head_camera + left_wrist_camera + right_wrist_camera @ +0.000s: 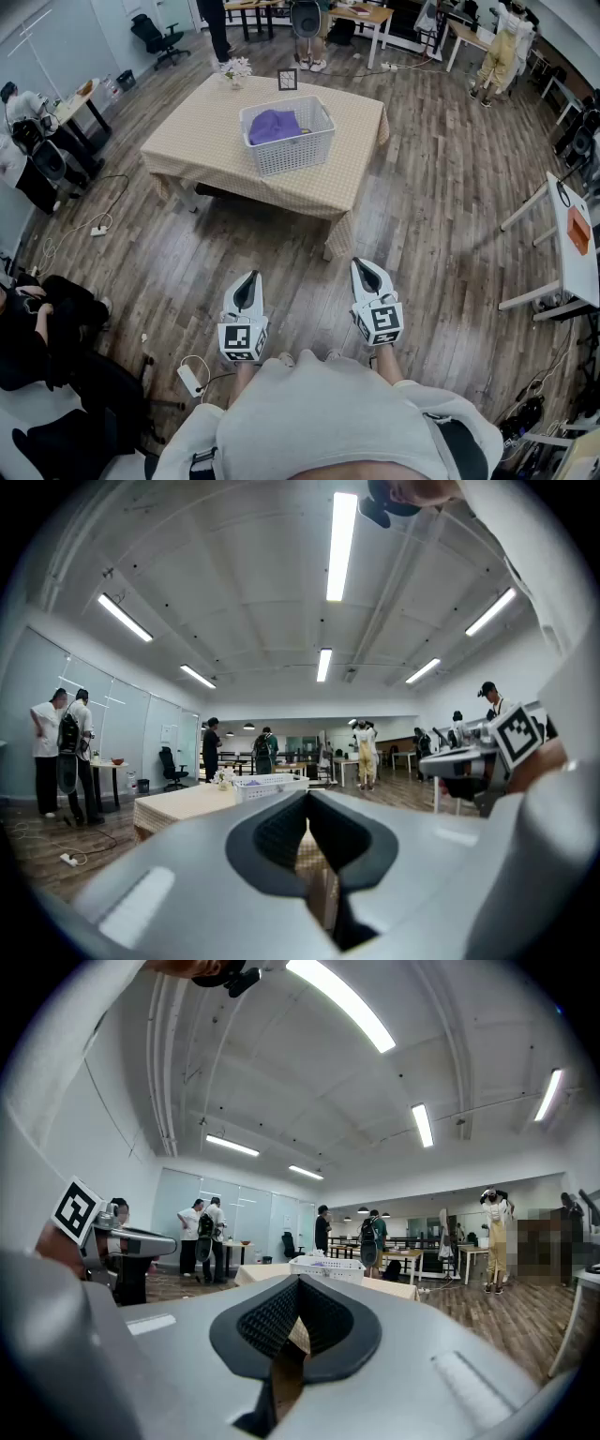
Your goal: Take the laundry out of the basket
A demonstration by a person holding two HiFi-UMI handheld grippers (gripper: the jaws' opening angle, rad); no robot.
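A white slatted laundry basket (289,136) stands on a low table with a beige checked cloth (206,141), well ahead of me across the wood floor. Purple laundry (274,125) lies inside it. My left gripper (246,279) and right gripper (364,266) are held level side by side close to my body, far short of the table. Both are shut with nothing between the pads. The left gripper view shows the basket (272,786) beyond the touching jaws of my left gripper (307,804). In the right gripper view the basket (328,1267) sits just past the tip of my right gripper (298,1288).
A small flower vase (235,70) and a picture frame (288,80) share the table's far edge. A white desk (572,234) stands at the right. A seated person (37,323) and a power strip (190,379) are at my left. Several people stand at the back.
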